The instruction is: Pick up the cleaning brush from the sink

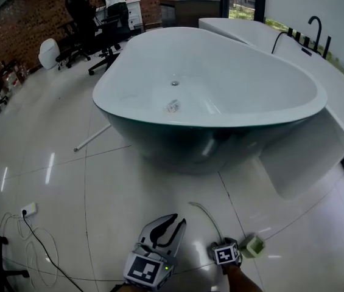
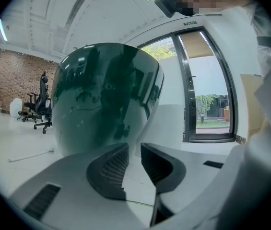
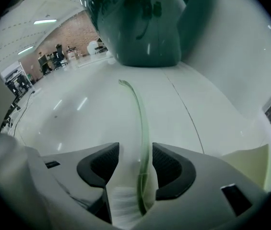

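The cleaning brush [image 3: 140, 114] has a thin, curved, pale green handle and white bristles [image 3: 123, 200]. It lies on the glossy floor tiles, not in a basin. My right gripper [image 3: 135, 159] points steeply down over it and is open. The handle runs between the jaws near the right pad, and no pad presses on it. In the head view the handle [image 1: 207, 215] curves away from the right gripper [image 1: 223, 245] at the bottom edge. My left gripper [image 1: 170, 224] hovers beside it with the jaws a little apart and nothing between them.
A large white freestanding bathtub [image 1: 129, 111] with a dark green outside stands just ahead, and a second white tub [image 1: 342, 102] is at the right. A pale green holder [image 1: 255, 245] sits by the right gripper. A socket with a cable [image 1: 28, 210], a white rod [image 1: 92, 140] and office chairs [image 1: 77, 23] are at the left.
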A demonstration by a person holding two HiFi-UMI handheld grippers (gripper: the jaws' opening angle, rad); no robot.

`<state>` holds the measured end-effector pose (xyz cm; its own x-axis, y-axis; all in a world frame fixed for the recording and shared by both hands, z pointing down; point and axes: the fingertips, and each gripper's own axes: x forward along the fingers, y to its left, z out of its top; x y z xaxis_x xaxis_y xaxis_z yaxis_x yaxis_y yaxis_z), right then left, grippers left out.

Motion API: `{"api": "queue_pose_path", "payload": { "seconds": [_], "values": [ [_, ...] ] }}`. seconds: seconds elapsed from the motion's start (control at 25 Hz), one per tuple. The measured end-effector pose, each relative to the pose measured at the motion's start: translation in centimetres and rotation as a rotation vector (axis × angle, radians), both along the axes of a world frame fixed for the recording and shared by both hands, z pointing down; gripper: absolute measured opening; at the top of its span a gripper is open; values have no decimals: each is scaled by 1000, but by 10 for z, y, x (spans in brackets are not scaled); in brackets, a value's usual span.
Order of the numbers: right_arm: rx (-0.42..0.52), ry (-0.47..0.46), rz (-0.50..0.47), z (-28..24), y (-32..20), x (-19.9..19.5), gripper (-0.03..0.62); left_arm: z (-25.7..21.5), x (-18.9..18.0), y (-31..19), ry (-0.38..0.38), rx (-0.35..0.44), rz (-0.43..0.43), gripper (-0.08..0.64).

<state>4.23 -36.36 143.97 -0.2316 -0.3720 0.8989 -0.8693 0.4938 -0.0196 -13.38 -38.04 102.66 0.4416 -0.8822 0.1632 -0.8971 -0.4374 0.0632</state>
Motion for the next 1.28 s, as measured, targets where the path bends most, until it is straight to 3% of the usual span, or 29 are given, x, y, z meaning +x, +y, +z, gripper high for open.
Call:
{"api": "queue_pose_path", "payload": {
  "seconds": [0.2, 0.44, 0.48, 0.6, 0.76, 0.88, 1.04, 1.28],
  "values": [
    [-60, 85, -8, 19, 19, 3, 159, 3, -15, 0, 17, -4, 6, 74],
    [-104, 0, -39, 21, 18, -14, 77, 3, -18, 1, 17, 10, 13, 74],
    [-123, -20, -48, 22, 22, -20, 32, 2, -19, 1, 15, 14, 9, 74],
    [-166, -46, -51, 22, 35, -27, 25, 2, -21, 5, 1, 15, 9, 74],
    [-73, -73, -30, -6, 30, -22, 26, -7, -18, 10, -26, 38, 20, 74],
    [1, -123, -11, -46, 21, -25, 25, -5, -20, 15, -49, 29, 16, 74],
    [38, -152, -47, -137, 38, -30, 25, -18, -24, 31, -49, -52, -20, 74],
    [51, -147, -77, -335, 80, -31, 26, -131, -37, 79, -15, -169, -39, 74]
  ]
}}
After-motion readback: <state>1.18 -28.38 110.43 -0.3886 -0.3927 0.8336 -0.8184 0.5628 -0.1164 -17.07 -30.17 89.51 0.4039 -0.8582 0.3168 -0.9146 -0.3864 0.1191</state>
